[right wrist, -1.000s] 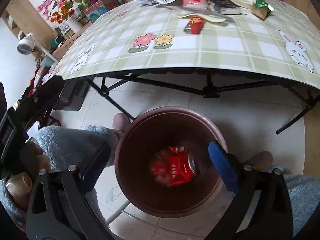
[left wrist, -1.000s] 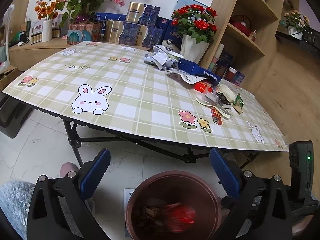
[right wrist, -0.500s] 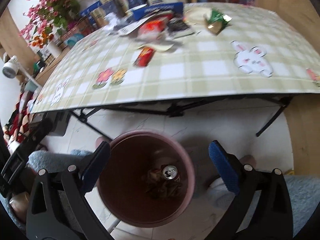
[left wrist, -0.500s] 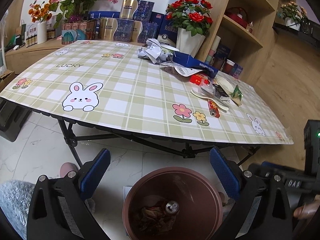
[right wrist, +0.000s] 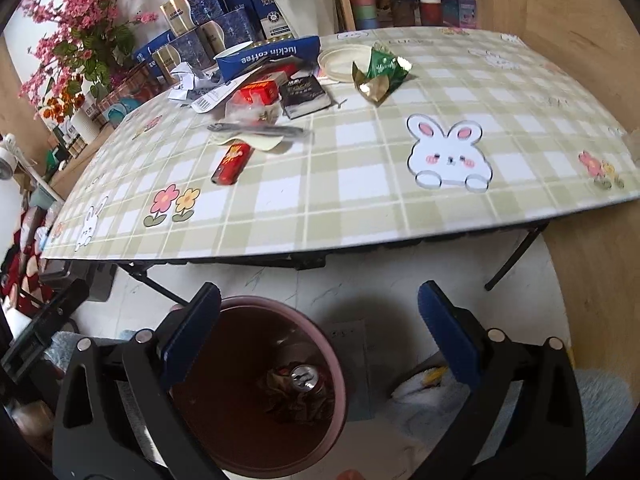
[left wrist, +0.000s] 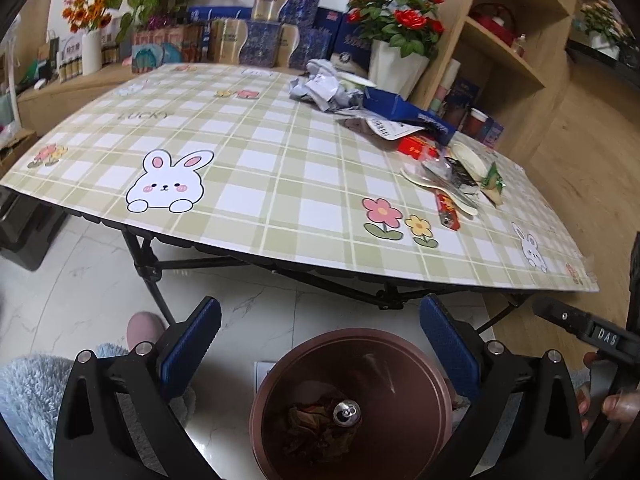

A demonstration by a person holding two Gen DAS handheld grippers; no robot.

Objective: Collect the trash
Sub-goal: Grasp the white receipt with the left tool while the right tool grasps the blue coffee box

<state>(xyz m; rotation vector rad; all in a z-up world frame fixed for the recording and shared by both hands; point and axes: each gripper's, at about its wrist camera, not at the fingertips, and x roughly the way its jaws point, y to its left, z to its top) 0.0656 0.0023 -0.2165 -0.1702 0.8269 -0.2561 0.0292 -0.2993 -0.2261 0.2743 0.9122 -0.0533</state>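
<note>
The right gripper (right wrist: pixel 319 330) hangs with its blue-padded fingers (right wrist: pixel 191 338) spread wide and nothing between them, above a brown bin (right wrist: pixel 340 392) on the pale floor. In the bin a drink can (right wrist: pixel 303 376) stands upright on crumpled scraps. Beyond the bin stands a folding table (right wrist: pixel 360 208) with a green checked cloth printed with rabbits and flowers. On the cloth lie a red lighter (right wrist: pixel 232 162), a black packet (right wrist: pixel 305 94), a red box (right wrist: pixel 258 92), a green and gold wrapper (right wrist: pixel 380 74), a paper plate (right wrist: pixel 340 60) and a blue coffee sleeve (right wrist: pixel 268 54), all bunched toward the far side.

Black frames, silver screws — blue ribbed fingers (left wrist: pixel 191 346) throughout.
</note>
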